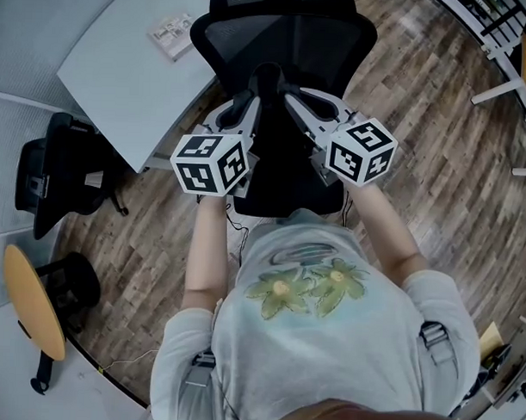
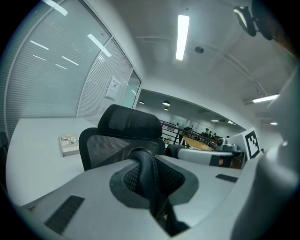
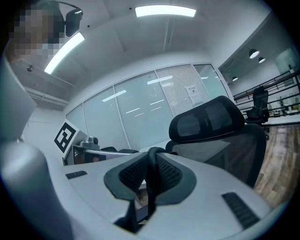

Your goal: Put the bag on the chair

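Observation:
The black bag (image 1: 286,167) hangs by its top handle (image 1: 268,76) in front of the black mesh office chair (image 1: 286,29), covering the seat from above. My left gripper (image 1: 254,97) is shut on the handle from the left. My right gripper (image 1: 288,98) is shut on it from the right, close beside the left one. In the left gripper view the black strap (image 2: 149,171) runs up between the ribbed pads of the left gripper (image 2: 152,185), with the chair's headrest (image 2: 129,123) behind. The right gripper view shows the strap (image 3: 151,171) pinched in the right gripper (image 3: 150,183).
A grey desk (image 1: 121,71) with a small booklet (image 1: 173,34) stands left of the chair. A black backpack (image 1: 62,176) and a round wooden stool (image 1: 31,300) are on the floor at left. White table legs (image 1: 509,84) stand at the far right.

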`<state>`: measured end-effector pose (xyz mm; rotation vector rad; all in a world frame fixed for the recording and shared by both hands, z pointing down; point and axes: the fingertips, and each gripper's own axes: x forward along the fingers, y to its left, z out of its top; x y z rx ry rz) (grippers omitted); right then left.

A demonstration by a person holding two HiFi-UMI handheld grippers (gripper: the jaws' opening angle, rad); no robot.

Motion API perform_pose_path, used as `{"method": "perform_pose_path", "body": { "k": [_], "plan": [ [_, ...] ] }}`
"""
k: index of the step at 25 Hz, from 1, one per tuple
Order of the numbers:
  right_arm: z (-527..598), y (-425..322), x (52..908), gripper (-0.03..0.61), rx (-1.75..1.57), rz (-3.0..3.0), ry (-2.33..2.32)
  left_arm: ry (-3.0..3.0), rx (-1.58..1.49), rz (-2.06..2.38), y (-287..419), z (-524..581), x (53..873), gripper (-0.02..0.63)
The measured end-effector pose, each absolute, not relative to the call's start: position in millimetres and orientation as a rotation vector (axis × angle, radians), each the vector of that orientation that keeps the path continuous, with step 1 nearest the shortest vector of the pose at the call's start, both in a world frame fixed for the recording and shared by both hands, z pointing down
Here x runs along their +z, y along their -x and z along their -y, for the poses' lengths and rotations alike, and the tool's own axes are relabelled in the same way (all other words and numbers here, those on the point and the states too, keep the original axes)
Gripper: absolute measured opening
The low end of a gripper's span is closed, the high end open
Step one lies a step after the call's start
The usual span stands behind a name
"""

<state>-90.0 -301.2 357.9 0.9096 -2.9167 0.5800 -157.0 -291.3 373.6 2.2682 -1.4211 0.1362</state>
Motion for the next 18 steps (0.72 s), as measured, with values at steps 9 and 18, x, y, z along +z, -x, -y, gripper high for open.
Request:
{"method": "perform_pose_path", "body": {
  "k": [9,18],
  "plan": [
    [324,99,407,0.058,0.667,2.805,-0.936,-2.200,0.186,1.347,166,313,423,0.040],
    [338,104,438,0.060,0.721,2.742,-0.935,-2.173,0.214,1.314,171,322,455,0.038]
  ]
}}
